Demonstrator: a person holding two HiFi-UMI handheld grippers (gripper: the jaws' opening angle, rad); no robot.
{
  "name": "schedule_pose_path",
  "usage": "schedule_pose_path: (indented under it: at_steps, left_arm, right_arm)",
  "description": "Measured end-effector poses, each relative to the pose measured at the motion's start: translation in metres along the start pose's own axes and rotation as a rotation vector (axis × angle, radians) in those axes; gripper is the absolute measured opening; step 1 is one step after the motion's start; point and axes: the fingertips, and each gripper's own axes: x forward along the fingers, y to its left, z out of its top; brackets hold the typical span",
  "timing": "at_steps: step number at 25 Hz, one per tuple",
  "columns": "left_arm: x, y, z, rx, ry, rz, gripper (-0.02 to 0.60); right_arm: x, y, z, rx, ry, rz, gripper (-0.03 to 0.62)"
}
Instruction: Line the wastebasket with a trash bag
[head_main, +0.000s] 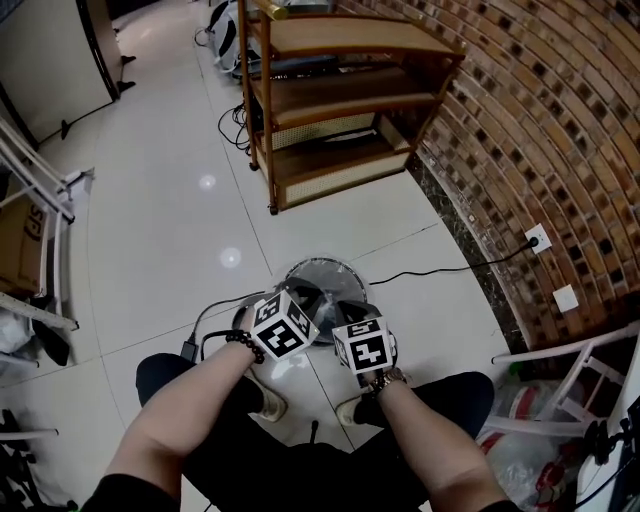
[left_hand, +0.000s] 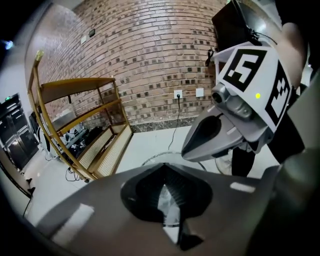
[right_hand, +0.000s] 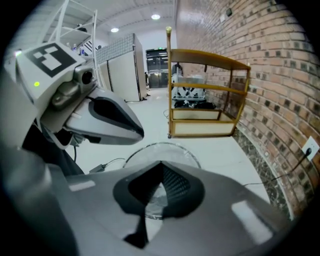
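Where the wastebasket (head_main: 325, 270) stands: on the white floor (head_main: 170, 210), just far of the person's feet. It is round and open-topped, and its rim lies right past the tips of both grippers.
Trash bag (left_hand: 167, 200): thin clear film. A crinkled fold of it shows between each gripper's pads, and more shiny film lies across the basket's mouth.
Left gripper (left_hand: 164, 170): over the near left part of the rim, pointing down and away from the person. Its fingers are clenched together on a pinch of the film.
Right gripper (right_hand: 160, 167): close beside the left one, over the near right part of the rim, tilted down the same way. Its fingers are also clamped on the film.
Forearms: both bare, reaching in from the near edge. There is a dark bead bracelet (head_main: 245, 345) on the left wrist and a metal wristband (head_main: 386, 379) on the right.
Wooden shelf (head_main: 340, 100): well beyond the basket, standing against the brick wall (head_main: 540, 130) on the right.
Wall socket (head_main: 538, 238): low on the brick wall. A black cord (head_main: 440, 270) is plugged in and runs across the floor toward the basket.
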Motion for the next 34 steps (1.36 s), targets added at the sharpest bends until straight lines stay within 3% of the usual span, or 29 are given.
schedule_pose_path:
  at_steps: [7, 21, 34]
  left_arm:
    - [-0.025, 0.000, 0.001, -0.036, -0.037, 0.035, 0.003]
    - [-0.043, -0.023, -0.005, 0.065, -0.043, 0.035, 0.003]
    - [-0.051, -0.034, 0.004, 0.085, -0.085, 0.027, 0.003]
  right_arm:
    - [-0.016, 0.010, 0.005, 0.025, -0.046, -0.008, 0.002]
    - [-0.045, 0.030, 0.009, -0.015, -0.100, -0.025, 0.002]
    - [-0.058, 0.039, 0.017, -0.037, -0.125, -0.041, 0.002]
